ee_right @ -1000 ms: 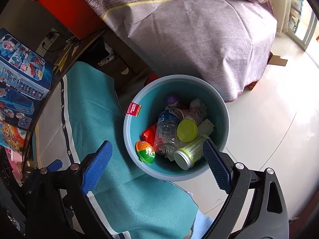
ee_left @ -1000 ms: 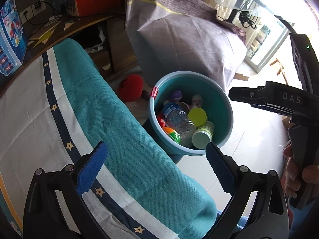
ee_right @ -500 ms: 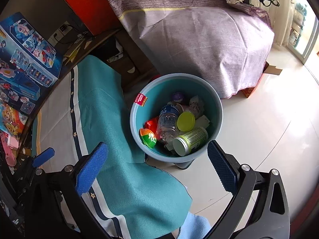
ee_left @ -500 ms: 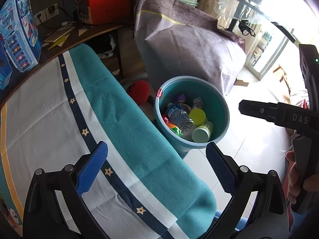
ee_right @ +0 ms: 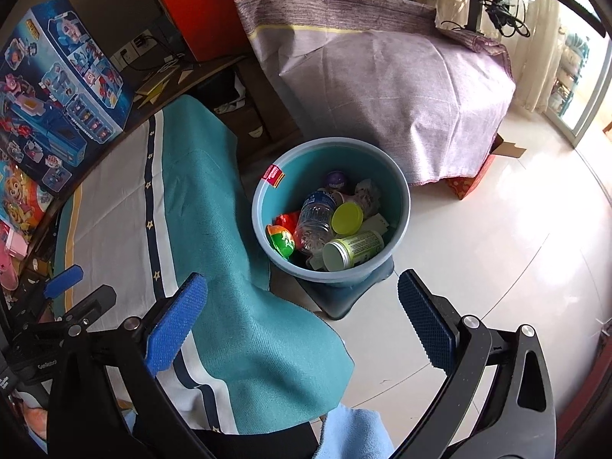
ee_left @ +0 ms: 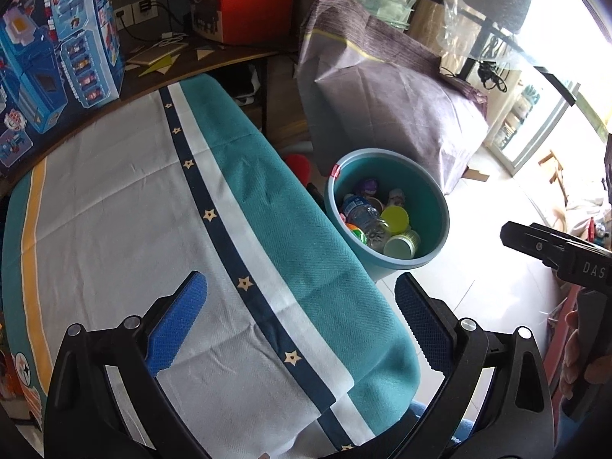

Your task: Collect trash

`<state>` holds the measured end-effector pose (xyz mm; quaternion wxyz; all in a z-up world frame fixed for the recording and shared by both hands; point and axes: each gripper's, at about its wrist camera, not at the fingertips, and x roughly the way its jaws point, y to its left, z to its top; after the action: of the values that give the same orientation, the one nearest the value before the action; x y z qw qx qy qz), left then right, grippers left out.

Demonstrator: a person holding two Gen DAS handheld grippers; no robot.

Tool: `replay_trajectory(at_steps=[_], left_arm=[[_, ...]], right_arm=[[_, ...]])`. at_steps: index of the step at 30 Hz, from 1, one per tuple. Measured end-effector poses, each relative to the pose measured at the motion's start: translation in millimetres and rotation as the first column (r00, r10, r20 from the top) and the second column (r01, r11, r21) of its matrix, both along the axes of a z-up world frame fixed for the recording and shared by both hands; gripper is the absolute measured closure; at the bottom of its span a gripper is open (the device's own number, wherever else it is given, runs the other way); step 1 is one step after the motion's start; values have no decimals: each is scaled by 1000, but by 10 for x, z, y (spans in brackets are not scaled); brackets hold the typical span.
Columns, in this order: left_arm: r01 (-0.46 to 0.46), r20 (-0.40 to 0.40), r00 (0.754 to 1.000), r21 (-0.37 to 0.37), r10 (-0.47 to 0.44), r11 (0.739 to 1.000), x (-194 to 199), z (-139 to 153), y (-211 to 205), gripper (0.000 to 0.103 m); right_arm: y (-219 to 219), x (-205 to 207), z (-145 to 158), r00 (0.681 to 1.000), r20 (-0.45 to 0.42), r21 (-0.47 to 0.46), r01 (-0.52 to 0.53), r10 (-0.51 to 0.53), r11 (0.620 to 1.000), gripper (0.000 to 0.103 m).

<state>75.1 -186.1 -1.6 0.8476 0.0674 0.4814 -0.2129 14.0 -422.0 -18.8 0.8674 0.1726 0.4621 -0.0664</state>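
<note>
Hiding lower trash, a clear bottle tops the bin.

Teal bin upright on floor, bottle, can, wrappers inside

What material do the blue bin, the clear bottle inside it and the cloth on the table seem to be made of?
The blue bin looks like moulded plastic: smooth, one-coloured wall with a soft sheen. The clear bottle seems to be thin plastic: see-through and crumpled, with a blue label. The tablecloth looks like woven fabric, matte: a visible weave, and it drapes in folds over the table edge.
</note>
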Motion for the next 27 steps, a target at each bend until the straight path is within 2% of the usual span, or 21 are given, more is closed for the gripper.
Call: replay_trajectory(at_steps=[10, 27], left_arm=[[-48, 1, 999, -27, 48, 998, 12, 45, 153, 4], [-80, 15, 997, -18, 80, 997, 11, -22, 203, 4]], right_arm=[[214, -25, 23, 999, -1, -59, -54, 54, 997, 7], [206, 30, -186, 998, -37, -46, -56, 54, 997, 7]])
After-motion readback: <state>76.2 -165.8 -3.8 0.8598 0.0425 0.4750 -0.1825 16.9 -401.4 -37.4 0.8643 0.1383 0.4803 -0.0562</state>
